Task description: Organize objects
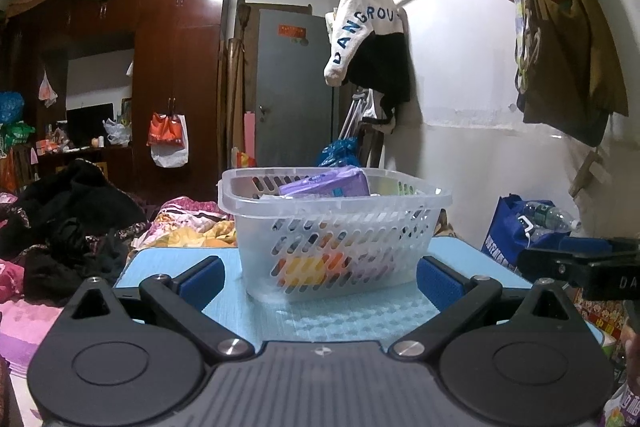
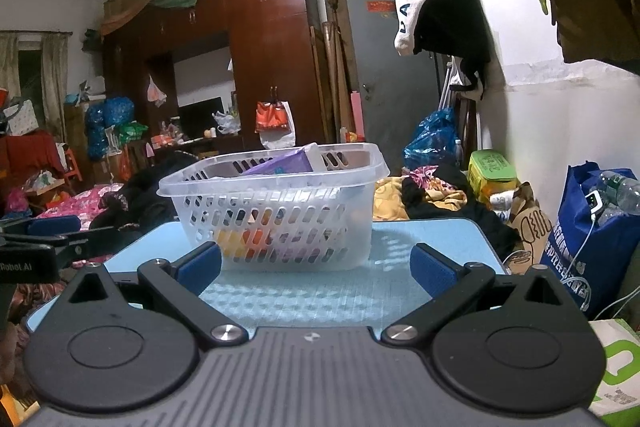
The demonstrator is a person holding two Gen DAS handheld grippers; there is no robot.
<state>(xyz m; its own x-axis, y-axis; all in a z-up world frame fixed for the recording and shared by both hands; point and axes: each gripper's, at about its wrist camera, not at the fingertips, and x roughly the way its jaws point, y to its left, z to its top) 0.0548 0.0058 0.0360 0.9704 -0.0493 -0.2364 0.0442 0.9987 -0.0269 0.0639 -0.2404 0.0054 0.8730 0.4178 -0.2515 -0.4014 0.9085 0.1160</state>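
Note:
A clear slotted plastic basket point(image 1: 400, 205) point(image 2: 360, 167) stands on a light blue table point(image 1: 168, 263) point(image 2: 432, 231). A purple packet point(image 1: 326, 183) point(image 2: 280, 165) sticks up above its rim, and yellow and orange items point(image 1: 306, 269) point(image 2: 240, 239) show through the slots. My left gripper point(image 1: 320, 277) is open just in front of the basket, with nothing between its blue pads point(image 1: 202, 277). My right gripper point(image 2: 316, 265) is likewise open and empty before the basket. Each gripper shows at the edge of the other's view.
A bed with piled dark clothes point(image 1: 68, 227) and a floral quilt point(image 1: 192, 219) lies behind and left of the table. A blue bag with bottles point(image 2: 592, 223), a brown paper bag point(image 2: 528, 223) and a green box point(image 2: 490, 169) sit on the right by the white wall.

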